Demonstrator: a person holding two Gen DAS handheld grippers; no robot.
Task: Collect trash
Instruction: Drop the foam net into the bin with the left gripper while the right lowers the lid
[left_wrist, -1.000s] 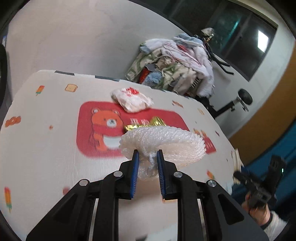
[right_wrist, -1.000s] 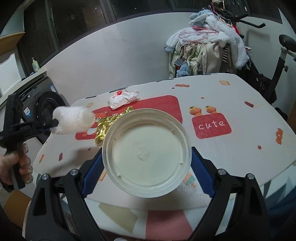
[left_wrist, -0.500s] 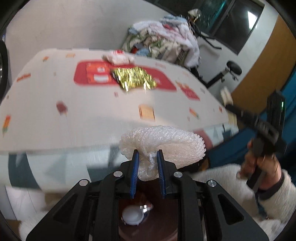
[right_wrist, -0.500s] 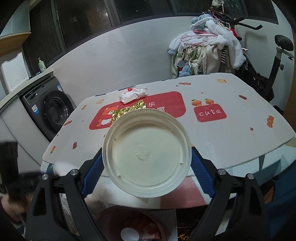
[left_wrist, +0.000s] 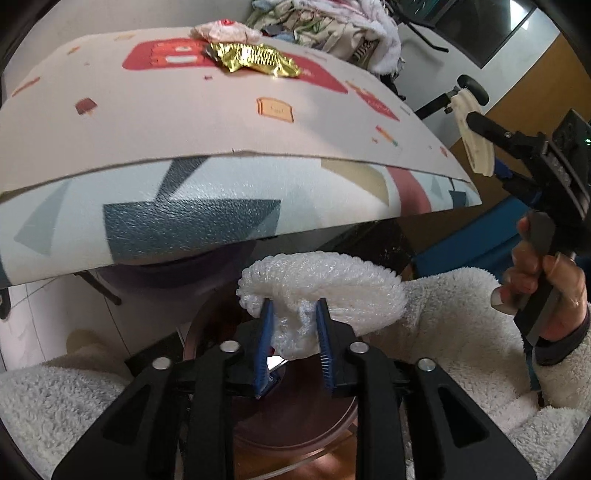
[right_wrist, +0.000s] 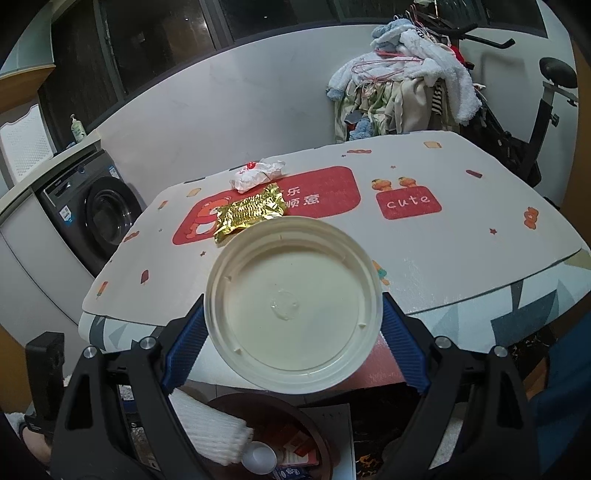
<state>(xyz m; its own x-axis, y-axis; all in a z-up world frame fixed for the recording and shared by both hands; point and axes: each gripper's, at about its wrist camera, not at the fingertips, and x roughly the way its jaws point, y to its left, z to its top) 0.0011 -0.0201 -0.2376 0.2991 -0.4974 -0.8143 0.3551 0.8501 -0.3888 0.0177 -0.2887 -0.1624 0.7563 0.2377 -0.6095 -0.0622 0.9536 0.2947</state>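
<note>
Even indoor light, moderately bright. Dark windows (right_wrist: 166, 33). Glare on gold wrapper (left_wrist: 255, 59). Counter (left_wrist: 147, 122) edge slightly blurred. Strong fisheye bending, black vignette corners. Deep shadow beneath counter.

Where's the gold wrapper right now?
The gold wrapper lies on the table, on the red bear print just in front of the crumpled white wrapper, beyond the plastic lid in the right wrist view.
</note>
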